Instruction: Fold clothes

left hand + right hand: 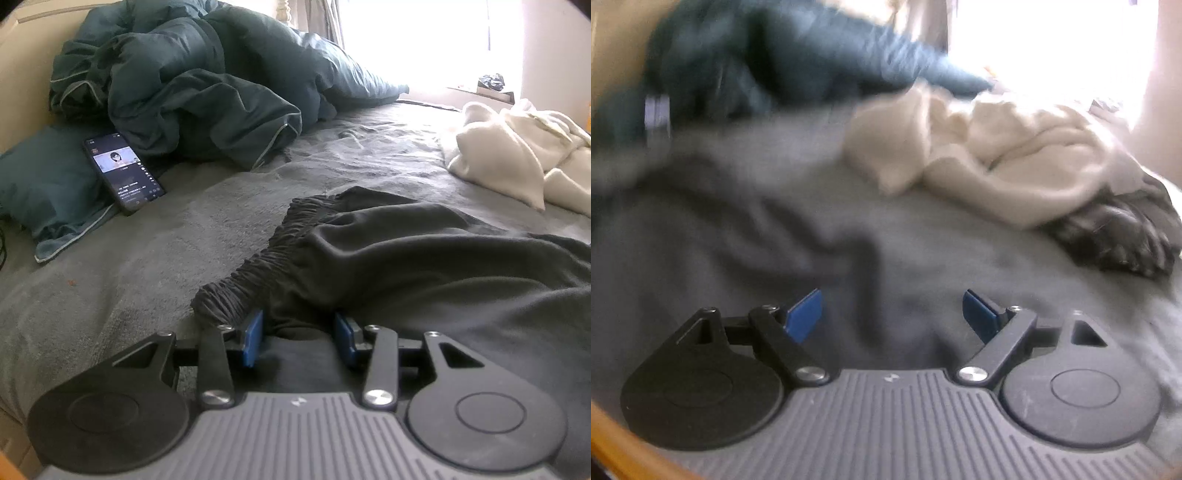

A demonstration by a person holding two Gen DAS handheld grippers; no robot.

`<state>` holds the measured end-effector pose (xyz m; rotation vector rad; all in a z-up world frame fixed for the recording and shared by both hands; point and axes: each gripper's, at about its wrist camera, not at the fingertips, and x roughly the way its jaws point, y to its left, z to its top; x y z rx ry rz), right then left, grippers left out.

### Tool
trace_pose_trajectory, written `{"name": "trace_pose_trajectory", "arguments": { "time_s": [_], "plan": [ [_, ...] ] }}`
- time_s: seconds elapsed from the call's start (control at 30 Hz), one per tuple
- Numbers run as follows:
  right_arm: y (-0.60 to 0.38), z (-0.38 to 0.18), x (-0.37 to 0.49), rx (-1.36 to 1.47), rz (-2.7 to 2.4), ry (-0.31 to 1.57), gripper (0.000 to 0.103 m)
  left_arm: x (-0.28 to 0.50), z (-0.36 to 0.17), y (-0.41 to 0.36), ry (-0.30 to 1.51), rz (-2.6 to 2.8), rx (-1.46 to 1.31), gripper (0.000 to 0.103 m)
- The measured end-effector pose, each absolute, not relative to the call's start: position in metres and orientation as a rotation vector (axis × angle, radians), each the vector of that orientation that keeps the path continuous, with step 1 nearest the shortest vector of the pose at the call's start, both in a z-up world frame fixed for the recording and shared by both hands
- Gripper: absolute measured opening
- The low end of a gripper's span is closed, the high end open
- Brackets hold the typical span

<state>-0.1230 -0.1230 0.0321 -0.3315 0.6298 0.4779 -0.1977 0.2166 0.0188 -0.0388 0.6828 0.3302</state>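
The dark trousers (424, 258) lie spread on the grey bed sheet (129, 288), their gathered waistband (258, 258) running on a slant toward the near edge. The left gripper (299, 338) stands partly open at the near end of that waistband, dark cloth lying between its blue pads (253, 339); whether the pads press on the cloth I cannot tell. The right gripper (892, 314) is spread wide over the dark cloth (775, 251), with nothing in its grip; that view is blurred.

Left of the waistband the sheet lies bare up to a phone (123, 171), which leans with a lit screen on a teal pillow (44, 192). Behind it a crumpled teal duvet (192, 81) fills the far left corner against the wall. To the right, a white garment (517, 155) lies heaped near the far edge under a bright window (424, 37). In the right view a dark bundle (1119, 236) lies touching that heap's near side. A wooden edge (617, 450) shows at the lower left.
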Motion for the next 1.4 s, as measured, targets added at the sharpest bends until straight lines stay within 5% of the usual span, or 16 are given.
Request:
{"name": "trace_pose_trajectory", "arguments": {
  "time_s": [0.37,0.63,0.83,1.1,1.4],
  "plan": [
    [-0.268,0.028,-0.150,-0.063,0.179,0.727,0.093,-0.199,0.018,0.215,0.681,0.334,-0.025,0.043],
    [-0.205,0.062,-0.193,0.098,0.466,0.631,0.089,-0.199,0.019,0.213,0.691,0.349,-0.021,0.043],
    [-0.198,0.011,-0.232,-0.168,0.478,0.659,0.087,-0.200,0.018,0.214,0.686,0.339,-0.016,0.043],
    [-0.290,0.024,-0.255,-0.025,0.169,0.731,0.085,-0.200,0.018,0.214,0.684,0.334,-0.012,0.044],
    [-0.222,0.035,-0.275,0.029,0.525,0.582,0.085,-0.199,0.020,0.215,0.689,0.332,-0.017,0.044]
  ]
}}
